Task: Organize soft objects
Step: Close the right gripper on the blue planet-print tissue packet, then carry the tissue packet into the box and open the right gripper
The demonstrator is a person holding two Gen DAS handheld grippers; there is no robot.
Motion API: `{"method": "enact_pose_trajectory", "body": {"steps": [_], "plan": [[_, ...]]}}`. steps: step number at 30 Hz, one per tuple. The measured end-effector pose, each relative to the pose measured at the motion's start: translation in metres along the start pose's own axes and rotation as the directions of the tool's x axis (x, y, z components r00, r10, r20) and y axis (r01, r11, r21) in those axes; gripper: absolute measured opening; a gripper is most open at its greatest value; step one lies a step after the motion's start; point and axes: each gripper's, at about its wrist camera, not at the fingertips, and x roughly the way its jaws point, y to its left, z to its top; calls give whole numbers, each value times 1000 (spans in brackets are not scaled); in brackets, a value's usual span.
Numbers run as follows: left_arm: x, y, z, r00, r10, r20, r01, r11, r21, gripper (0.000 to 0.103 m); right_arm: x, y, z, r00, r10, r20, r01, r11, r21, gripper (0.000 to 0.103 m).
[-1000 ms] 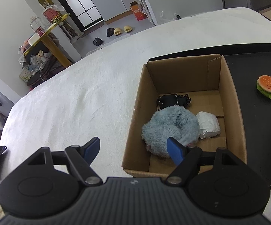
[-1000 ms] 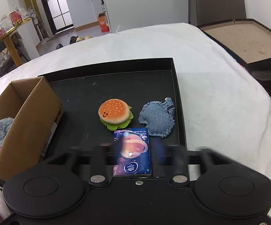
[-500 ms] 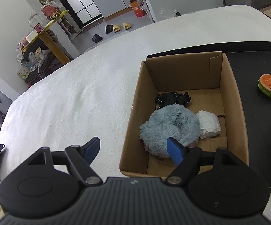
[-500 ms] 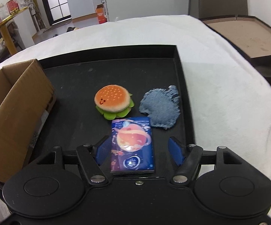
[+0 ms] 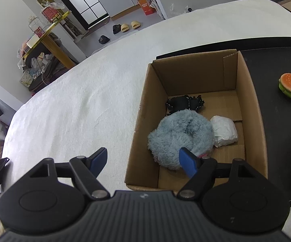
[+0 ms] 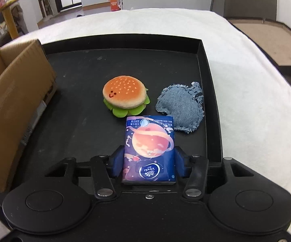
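A planet-printed blue Vinda tissue pack (image 6: 149, 149) lies flat at lower centre; the right gripper (image 6: 148, 162), angled downward, is closing its fingers (image 6: 117, 161) around it.

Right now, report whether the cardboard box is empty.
Not empty. The cardboard box holds a fluffy blue plush, a white bundle and a black item.

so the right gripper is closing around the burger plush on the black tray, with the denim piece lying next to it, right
Not quite. The right wrist view shows the right gripper closing around the tissue pack, not the burger plush. Both lie on the black tray, with the denim piece beside them.
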Motion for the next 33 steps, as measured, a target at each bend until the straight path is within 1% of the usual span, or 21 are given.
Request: {"method": "enact_pose_trajectory", "body": {"steps": [2, 10, 15, 33], "plan": [[-1, 0, -1, 1000, 2, 3, -2, 1000, 0, 77, -4, -2, 0, 1000, 15, 4, -15, 1000, 12, 50], [-4, 7, -4, 1000, -11, 16, 12, 1000, -22, 77, -33, -2, 6, 997, 33, 67, -34, 999, 11, 50], [-4, 12, -4, 999, -31, 23, 32, 999, -42, 77, -48, 2, 12, 995, 28, 93, -28, 1000, 2, 50], [-7, 31, -9, 994, -90, 59, 96, 988, -125, 77, -84, 43, 40, 985, 32, 171, -17, 996, -91, 50]]}}
